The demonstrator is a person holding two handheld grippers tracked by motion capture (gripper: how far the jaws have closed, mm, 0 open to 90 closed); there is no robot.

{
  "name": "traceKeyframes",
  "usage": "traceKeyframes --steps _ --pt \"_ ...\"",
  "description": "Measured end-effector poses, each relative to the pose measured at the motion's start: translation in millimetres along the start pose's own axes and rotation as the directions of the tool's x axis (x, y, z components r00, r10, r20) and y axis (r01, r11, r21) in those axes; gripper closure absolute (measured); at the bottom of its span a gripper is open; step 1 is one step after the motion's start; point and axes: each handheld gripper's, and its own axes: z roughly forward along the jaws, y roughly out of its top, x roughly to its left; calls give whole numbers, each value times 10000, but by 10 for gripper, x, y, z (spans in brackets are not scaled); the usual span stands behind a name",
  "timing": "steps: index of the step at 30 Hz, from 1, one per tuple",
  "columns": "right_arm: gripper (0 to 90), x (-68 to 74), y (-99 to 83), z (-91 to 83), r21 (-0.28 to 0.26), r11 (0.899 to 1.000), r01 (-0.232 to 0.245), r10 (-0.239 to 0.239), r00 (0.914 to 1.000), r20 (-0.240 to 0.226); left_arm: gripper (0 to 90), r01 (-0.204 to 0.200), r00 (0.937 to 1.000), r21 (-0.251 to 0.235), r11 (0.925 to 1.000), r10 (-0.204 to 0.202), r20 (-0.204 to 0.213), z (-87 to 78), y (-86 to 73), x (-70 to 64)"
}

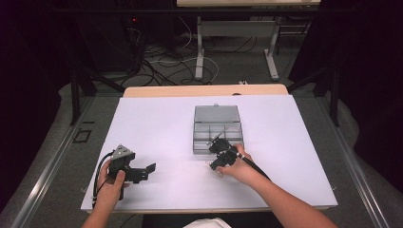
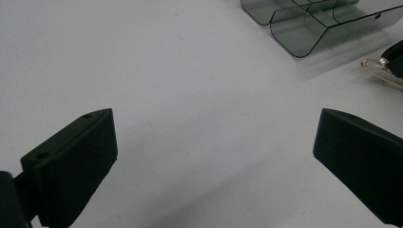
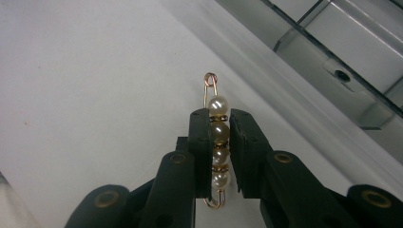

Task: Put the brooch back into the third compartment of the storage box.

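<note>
We have the right gripper (image 3: 219, 142) pinched on a pearl brooch pin (image 3: 218, 137), its jaws pressed against the row of pearls from both sides, the gold wire loop poking out beyond the tips. The pin sits just above the white table sheet (image 1: 157, 123), with the clear compartment box (image 1: 217, 127) just ahead of the jaws and to their right. Our left gripper (image 2: 214, 156) hangs spread wide over bare sheet, holding nothing, well apart from the pin.

We judge the grip risky: the pearls are round and slick, so a small twist could roll the pin out sideways. The thin wire could also bend under squeeze, or its loop could catch the box's wall.
</note>
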Motion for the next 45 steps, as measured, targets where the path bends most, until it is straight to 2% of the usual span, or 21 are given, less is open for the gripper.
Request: traceKeyframes --steps 1,3,17,19,22,24,25,33,34,35,37,38,40,43,44,45 --pt "798 9 -3 -8 -3 9999 -107 107 9999 -20 9 0 10000 2 10000 0 4 0 0 0" --pt "798 -10 2 -21 -70 9998 158 -158 9999 -1 9 5 10000 14 10000 -5 5 0 -1 0" --pt "798 -33 -4 -106 -276 9994 222 -223 9997 -45 9 17 10000 38 10000 -17 7 6 0 -3" --pt "798 -21 1 -137 -232 9997 55 -55 10000 19 9 26 10000 31 10000 -26 7 7 0 -3" --pt "798 -32 11 -165 -346 9991 239 -239 9997 19 9 -41 10000 83 10000 41 -7 2 2 1" --pt "798 -22 17 -189 -395 9991 121 -120 9999 25 9 27 10000 20 10000 -27 12 5 0 -3" --pt "798 -37 20 -197 -445 9985 306 -304 9995 49 9 47 10000 4 10000 -47 15 6 0 -4" --pt "798 -52 36 -254 -543 9984 178 -174 9998 85 9 57 10000 2 10000 -57 15 6 -1 -4" --pt "798 -49 14 -193 -1548 9879 31 -24 10000 45 9 56 10000 8 10000 -56 -4 7 0 -5" --pt "798 -58 37 -265 -590 9981 169 -162 9998 121 9 -12 10000 64 10000 12 -12 4 1 0" --pt "798 -71 42 -277 -626 9976 283 -275 9995 132 9 -16 10000 69 10000 16 -12 4 1 0" --pt "798 -76 43 -283 -641 9976 273 -267 9996 108 9 57 10000 11 10000 -57 -5 7 0 -6" --pt "798 -74 43 -299 -792 9968 57 -44 9999 165 9 -48 10000 85 10000 48 -18 2 2 1" --pt "798 -90 57 -338 -766 9969 153 -139 9997 183 9 37 10000 3 10000 -37 4 6 0 -4" --pt "798 -90 59 -350 -812 9967 89 -71 9997 220 9 24 10000 17 10000 -24 1 5 0 -3" --pt "798 -95 43 -294 -1815 9834 34 -4 9999 167 9 43 10000 1 10000 -43 4 6 0 -5"
